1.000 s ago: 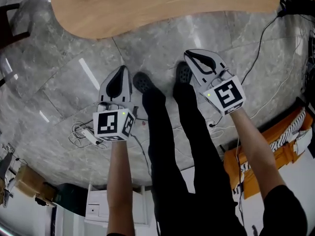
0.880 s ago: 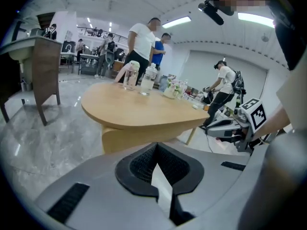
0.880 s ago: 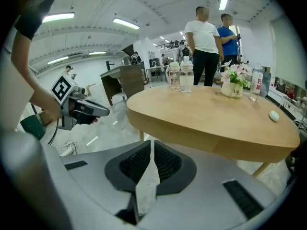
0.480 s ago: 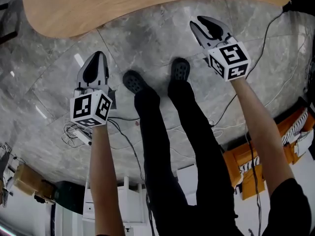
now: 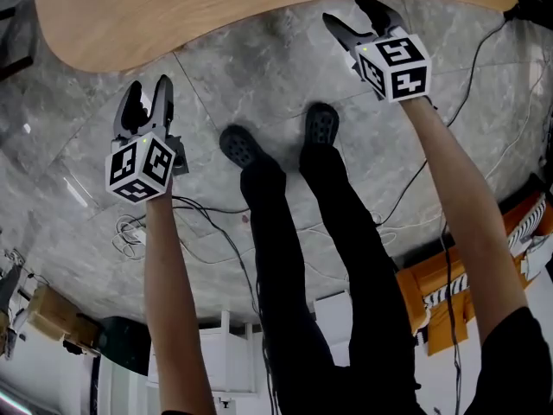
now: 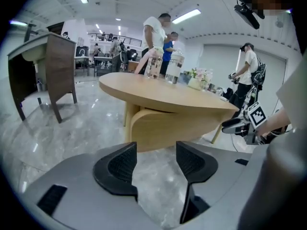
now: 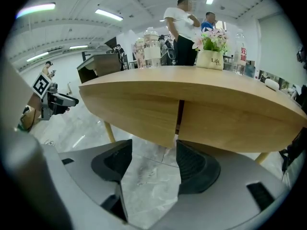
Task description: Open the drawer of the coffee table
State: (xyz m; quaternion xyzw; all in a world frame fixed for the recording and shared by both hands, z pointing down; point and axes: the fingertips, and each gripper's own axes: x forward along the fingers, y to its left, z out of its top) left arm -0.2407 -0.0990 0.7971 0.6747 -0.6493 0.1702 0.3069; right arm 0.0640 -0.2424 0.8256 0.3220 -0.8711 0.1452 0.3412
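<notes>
The coffee table (image 5: 207,15) has a light oval wooden top that crosses the top of the head view. In the right gripper view its wooden drawer front (image 7: 139,111) hangs under the top, split by a dark upright seam (image 7: 180,114). My right gripper (image 7: 153,159) sits just short of that front, low and close to the seam. Its jaws have just been opening and hold nothing. My left gripper (image 6: 156,159) faces the table's curved base (image 6: 163,128) from farther off, jaws also just opened and empty. From above, the left gripper (image 5: 147,100) is over the floor and the right gripper (image 5: 359,20) is at the table's edge.
The person's black legs and shoes (image 5: 321,126) stand between the grippers on a grey marble floor. Cables (image 5: 173,223) trail by the left arm. Bottles (image 6: 165,63) and a flower pot (image 7: 211,54) stand on the table, people (image 6: 156,32) behind it, and a dark desk (image 6: 48,66) at left.
Both grippers have moved toward the table and spread apart, the right one reaching its edge. Both sets of jaws, shut before, now stand open.
</notes>
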